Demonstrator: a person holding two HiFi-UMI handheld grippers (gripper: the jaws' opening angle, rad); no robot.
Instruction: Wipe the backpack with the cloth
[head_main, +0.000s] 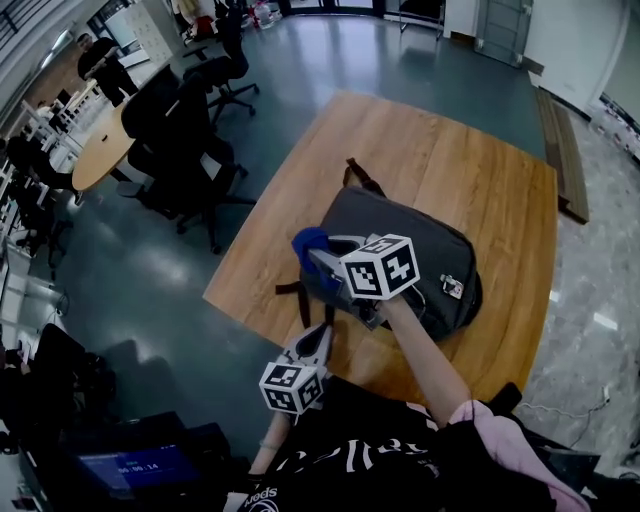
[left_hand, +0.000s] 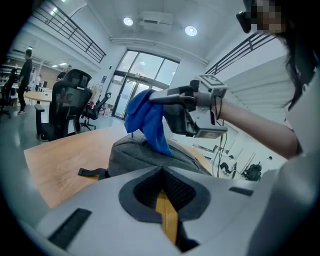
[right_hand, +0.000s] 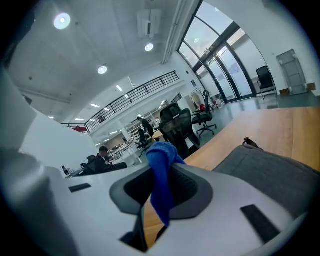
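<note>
— Where is the right gripper (head_main: 320, 254)?
— Reached out farther from the body, on a bare forearm (head_main: 425, 352) stretched forward. Its jaws point left and are clamped on a fold of the blue cloth (right_hand: 161, 187), which hangs between them.
— And the left gripper (head_main: 322, 338)?
— Nearer the body and lower, just left of that forearm, aimed forward towards the right one. Its jaws are pressed together with nothing between them.

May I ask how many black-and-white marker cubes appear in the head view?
2. One cube rides the right gripper, which grips the blue cloth over the grey fabric backpack; the other rides the left gripper by the wooden table's near edge.
</note>
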